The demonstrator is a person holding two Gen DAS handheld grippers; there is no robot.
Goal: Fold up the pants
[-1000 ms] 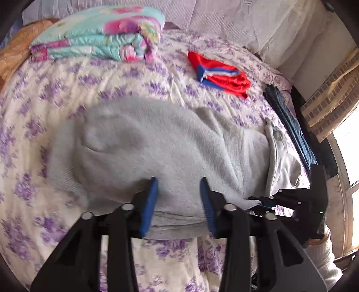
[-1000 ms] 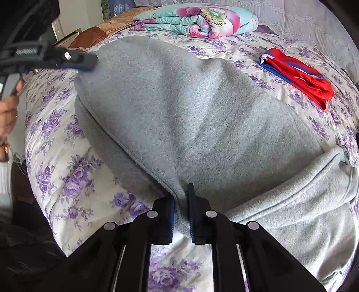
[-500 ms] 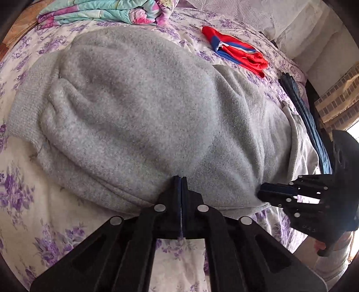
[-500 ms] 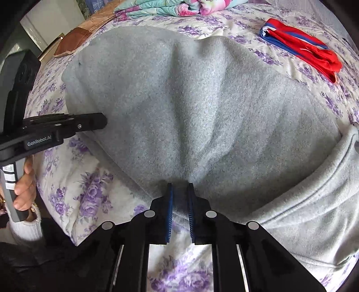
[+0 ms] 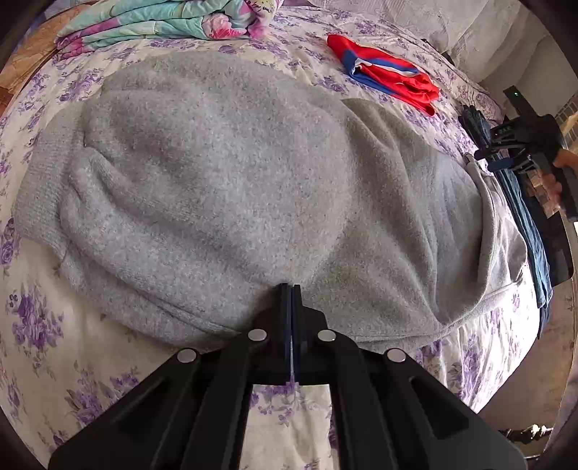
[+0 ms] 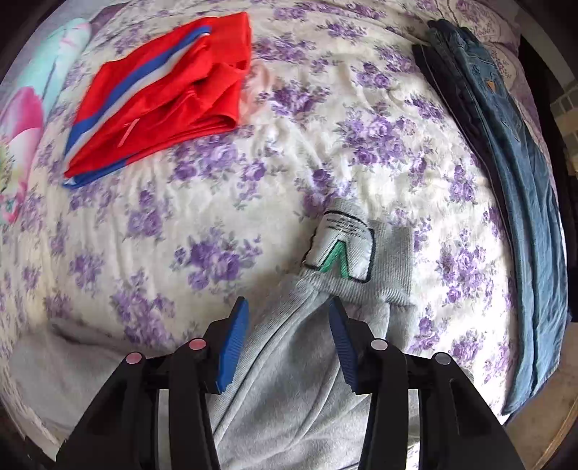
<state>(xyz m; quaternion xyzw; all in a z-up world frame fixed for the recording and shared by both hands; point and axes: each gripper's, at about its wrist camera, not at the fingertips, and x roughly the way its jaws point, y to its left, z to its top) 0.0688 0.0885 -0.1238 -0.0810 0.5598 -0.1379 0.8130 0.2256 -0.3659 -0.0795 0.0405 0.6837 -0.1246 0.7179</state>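
folding: grey pants [image 5: 224, 188] lie doubled over across the near half of the bed [image 5: 43, 325], leg cuffs to the left, waistband to the right.
changed at the left gripper [image 5: 291, 300]: a second ago its fingers stood apart over the near edge; now they are pressed together on that edge, cloth puckering into the pinch.
changed at the right gripper [image 6: 289, 340]: it was clamped on the near fold half a second ago; now its blue pads [image 6: 231, 347] are wide apart and it has moved right, hovering over the waistband end with the label [image 6: 341, 253] just beyond.
meaning: the first fold looks set down and released on the right side, while the left side has a fresh grip; likely the next fold starts from here.
next, as a guess: the right would need to close on the waistband so both ends lift together.
risk: thick fleece may slide and skew the layers.
around: red shorts [image 6: 159, 97] far left, jeans [image 6: 513, 180] along the right edge, a quilt [image 5: 162, 21] at the far side.
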